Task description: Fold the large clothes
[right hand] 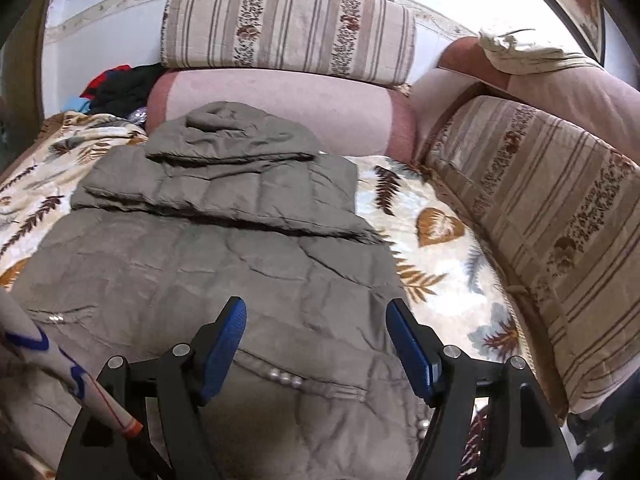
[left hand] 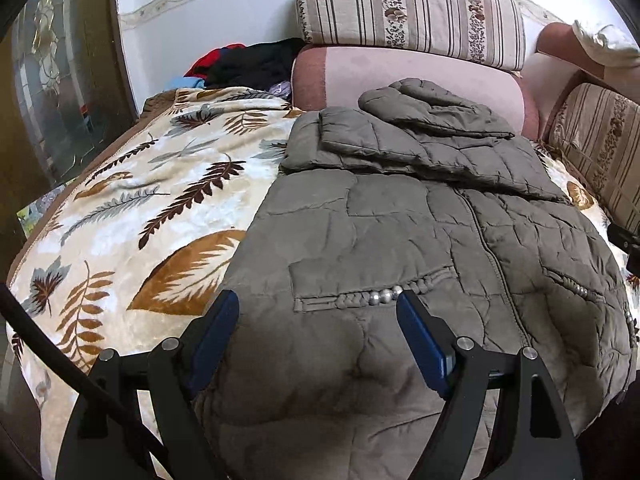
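Note:
A grey-brown quilted jacket [left hand: 400, 220] [right hand: 200, 264] lies flat on a leaf-print blanket. Its sleeves [left hand: 400, 148] [right hand: 224, 196] are folded across the chest, and the hood [left hand: 432, 104] [right hand: 224, 124] lies at the far end. My left gripper [left hand: 317, 298] hovers open over the jacket's near left part, by a pocket trimmed with silver beads [left hand: 384, 296]. My right gripper [right hand: 316, 305] stands open over the near right part, above the other beaded pocket [right hand: 285, 377]. Neither gripper has cloth pressed between its blue pads.
The blanket [left hand: 140, 200] [right hand: 440, 240] covers a sofa seat. A pink bolster [left hand: 360, 80] and a striped cushion [left hand: 408, 12] [right hand: 288, 24] stand behind the jacket. Another striped cushion [right hand: 540, 220] is at the right, loose clothes [left hand: 248, 60] at the far left. A person's sleeve [right hand: 40, 352] shows at the lower left.

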A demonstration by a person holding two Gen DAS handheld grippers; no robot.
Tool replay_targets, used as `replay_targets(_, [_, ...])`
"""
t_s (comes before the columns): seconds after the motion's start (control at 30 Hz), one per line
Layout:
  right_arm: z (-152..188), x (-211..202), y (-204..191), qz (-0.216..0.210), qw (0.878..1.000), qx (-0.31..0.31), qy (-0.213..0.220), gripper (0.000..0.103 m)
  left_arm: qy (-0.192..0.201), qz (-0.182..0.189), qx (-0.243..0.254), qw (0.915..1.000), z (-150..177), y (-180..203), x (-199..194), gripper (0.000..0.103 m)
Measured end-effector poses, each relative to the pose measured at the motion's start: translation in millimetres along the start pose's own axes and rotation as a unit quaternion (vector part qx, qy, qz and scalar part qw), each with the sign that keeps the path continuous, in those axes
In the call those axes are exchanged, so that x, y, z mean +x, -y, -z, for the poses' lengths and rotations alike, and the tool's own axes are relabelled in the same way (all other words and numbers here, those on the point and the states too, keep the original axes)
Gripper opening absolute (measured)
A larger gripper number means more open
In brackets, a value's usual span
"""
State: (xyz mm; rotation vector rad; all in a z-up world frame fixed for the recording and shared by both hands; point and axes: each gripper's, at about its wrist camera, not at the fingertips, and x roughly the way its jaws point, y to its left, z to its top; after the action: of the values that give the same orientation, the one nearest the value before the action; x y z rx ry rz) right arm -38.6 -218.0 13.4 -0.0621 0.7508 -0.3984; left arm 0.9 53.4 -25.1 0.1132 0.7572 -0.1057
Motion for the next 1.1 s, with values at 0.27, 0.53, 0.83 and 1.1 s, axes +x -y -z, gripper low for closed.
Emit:
replay_targets(0.27, [10.5,-20.8,35.8,-0.001,0.993,0.084,0.083,0.096,0.003,-0.014,0.0,0.9999,1.7,3.3,-3.0,0.08])
replay_targets(0.53, [20.7,-11.8,43.7,-0.02,0.995,0.081,0.058,0.096,-0.014,-0.027,-0.022,0.9993,-3.6,-21.0,8.5,0.08])
replay_targets(0.83, [37.9,3.9,78.5,-0.01,0.996,0.092,0.0,0.094,-0.068,-0.056,-0.077,0.9932,-1.8,-83.0,41.4,0.08])
replay_targets(1.1, [52.6,26.6,120.5,-0.032,0.985,0.16,-0.048,0.092,-0.082,-0.02,-0.117,0.9895,-4.2,-111.9,49.5,0.08])
